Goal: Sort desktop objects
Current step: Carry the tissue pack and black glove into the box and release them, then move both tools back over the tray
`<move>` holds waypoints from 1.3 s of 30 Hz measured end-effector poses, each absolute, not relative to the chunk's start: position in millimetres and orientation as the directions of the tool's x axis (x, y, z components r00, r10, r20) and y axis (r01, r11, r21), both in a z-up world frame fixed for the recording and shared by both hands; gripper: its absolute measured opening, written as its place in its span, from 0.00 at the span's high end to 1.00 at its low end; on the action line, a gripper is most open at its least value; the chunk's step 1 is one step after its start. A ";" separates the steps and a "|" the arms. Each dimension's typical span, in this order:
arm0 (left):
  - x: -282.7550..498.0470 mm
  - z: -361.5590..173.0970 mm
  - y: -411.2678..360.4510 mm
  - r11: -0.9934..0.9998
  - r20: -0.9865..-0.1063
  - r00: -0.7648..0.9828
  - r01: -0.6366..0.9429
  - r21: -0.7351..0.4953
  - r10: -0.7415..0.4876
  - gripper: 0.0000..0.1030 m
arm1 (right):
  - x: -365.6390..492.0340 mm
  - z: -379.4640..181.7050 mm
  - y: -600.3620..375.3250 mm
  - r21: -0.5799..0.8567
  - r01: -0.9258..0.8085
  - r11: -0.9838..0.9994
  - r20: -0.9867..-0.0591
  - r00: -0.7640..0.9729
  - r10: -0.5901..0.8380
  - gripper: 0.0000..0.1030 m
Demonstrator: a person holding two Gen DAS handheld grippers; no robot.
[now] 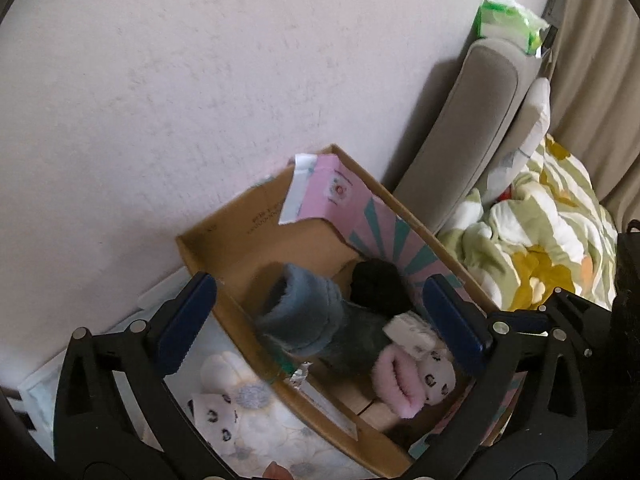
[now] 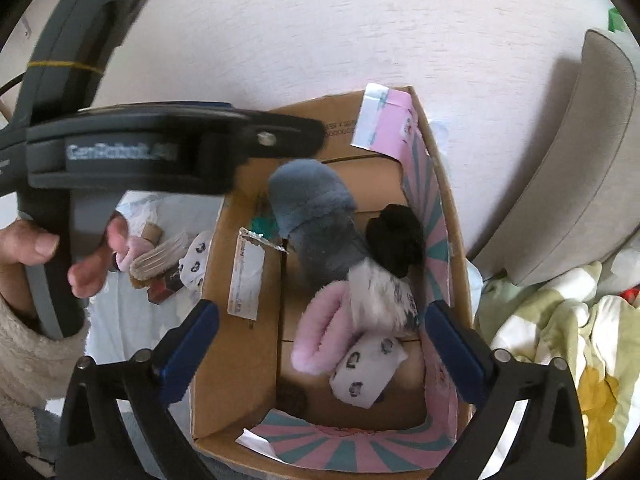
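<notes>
Cardboard box (image 2: 248,240) rim just beside wall, socks (image 2: 320,216) heaped inside.

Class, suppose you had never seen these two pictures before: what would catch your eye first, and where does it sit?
First, the open cardboard box against the pale wall, with fuzzy socks piled inside: a grey-blue one, a black bundle beside it, and a pink one nearer the camera. Next, both grippers hang wide open over the box, the right gripper and the left gripper, holding nothing.

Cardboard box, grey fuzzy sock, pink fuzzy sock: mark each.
cardboard box (image 2: 208,256), right wrist view, bare left wall.
grey fuzzy sock (image 2: 308,196), right wrist view, fluffy cuff.
pink fuzzy sock (image 2: 320,328), right wrist view, cuff middle.
</notes>
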State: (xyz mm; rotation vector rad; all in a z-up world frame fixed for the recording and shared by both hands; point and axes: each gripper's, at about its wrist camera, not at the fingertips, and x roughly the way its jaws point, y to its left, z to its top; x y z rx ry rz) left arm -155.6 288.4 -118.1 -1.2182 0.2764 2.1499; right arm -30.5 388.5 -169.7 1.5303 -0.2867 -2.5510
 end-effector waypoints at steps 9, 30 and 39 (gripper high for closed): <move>-145.4 -82.4 254.7 -0.763 -0.808 -0.365 -0.628 -0.153 0.463 0.00 | -21.2 -153.6 391.1 0.195 -0.014 -0.981 -0.851 -0.499 -0.163 0.01; -100.7 -4.7 29.0 -0.953 -0.714 -0.656 -0.297 -0.050 0.242 0.00 | -8.2 -72.2 300.4 0.110 0.115 -0.987 -0.748 -0.644 -0.158 0.01; -75.0 -19.4 -75.0 -0.991 -0.719 -0.683 -0.100 -0.088 0.133 0.00 | -28.9 -97.7 234.3 0.147 0.229 -0.962 -0.766 -0.589 -0.257 0.01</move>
